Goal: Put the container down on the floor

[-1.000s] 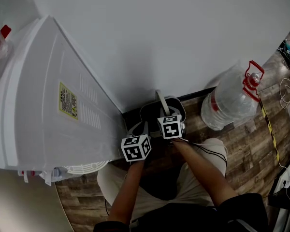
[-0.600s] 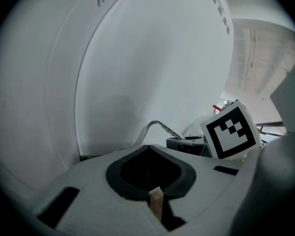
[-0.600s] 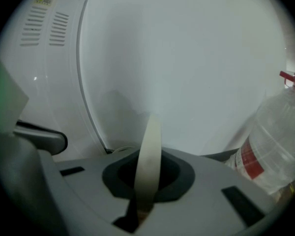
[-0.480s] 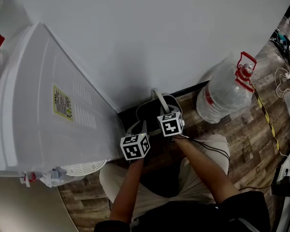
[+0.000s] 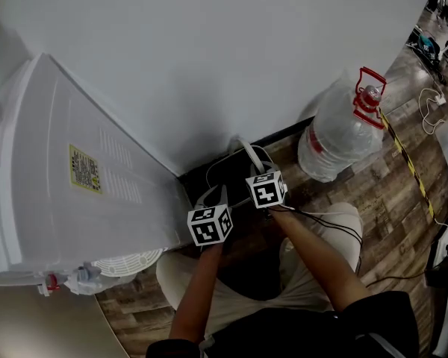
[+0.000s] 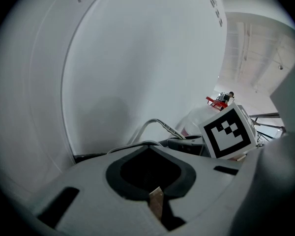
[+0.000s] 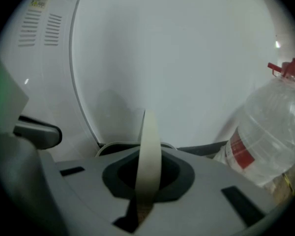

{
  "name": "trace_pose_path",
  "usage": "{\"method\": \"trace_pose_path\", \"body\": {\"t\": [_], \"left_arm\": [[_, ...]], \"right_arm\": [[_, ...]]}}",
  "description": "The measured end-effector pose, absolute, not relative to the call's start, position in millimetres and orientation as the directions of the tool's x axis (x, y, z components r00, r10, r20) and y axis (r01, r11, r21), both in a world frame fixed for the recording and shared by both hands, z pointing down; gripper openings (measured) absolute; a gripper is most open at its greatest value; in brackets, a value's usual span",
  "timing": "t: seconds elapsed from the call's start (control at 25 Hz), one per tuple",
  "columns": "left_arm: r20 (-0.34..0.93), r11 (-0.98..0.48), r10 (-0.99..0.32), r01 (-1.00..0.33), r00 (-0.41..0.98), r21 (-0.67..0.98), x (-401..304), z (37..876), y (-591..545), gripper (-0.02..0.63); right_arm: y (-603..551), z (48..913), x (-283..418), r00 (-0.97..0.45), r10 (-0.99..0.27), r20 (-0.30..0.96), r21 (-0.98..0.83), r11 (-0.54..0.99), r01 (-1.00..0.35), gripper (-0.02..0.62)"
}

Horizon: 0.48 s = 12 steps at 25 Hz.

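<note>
A dark container (image 5: 229, 171) with a pale rim is being held low by the wall, between a white appliance (image 5: 75, 170) and a big water bottle (image 5: 340, 136). Whether its base is already touching the floor (image 5: 373, 200) cannot be told from the head view.

The right gripper (image 7: 143, 208) is being kept clamped on a cream strap (image 7: 148, 156), which is rising as a thin upright band out of the closed jaws. The left gripper (image 6: 157, 205) is likewise being kept closed, with a short tan strip end (image 6: 156, 203) nipped between its jaws; this is being taken for the strap on the container's other side.

The container is being judged fairly light, since it is being carried by two thin straps alone. The straps look flat and flexible, so the body is probably free to swing and tip under them. Nothing fragile is being shown. The best hold is being judged to be the one in use: one strap in each gripper, on opposite sides, so that the container is being kept level. The straps look smooth and could slip through a loose grip, so both clamps are best being held firm until the base is resting on the floor.
</note>
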State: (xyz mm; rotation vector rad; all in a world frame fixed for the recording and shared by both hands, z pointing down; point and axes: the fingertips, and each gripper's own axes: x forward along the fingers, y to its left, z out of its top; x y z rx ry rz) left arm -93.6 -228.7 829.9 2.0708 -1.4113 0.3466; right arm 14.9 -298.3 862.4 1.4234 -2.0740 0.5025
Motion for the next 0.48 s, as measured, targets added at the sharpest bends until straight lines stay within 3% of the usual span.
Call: {"method": "trace_pose_path", "body": {"t": [0.48], "left_arm": [[0.539, -0.282, -0.734, -0.907, 0.414, 0.312, -80, 833, -228, 0.014]], "right_arm": [[-302, 880, 56, -0.184, -0.707, 0.682, 0.023, 0.272, -0.962, 0.031]]}}
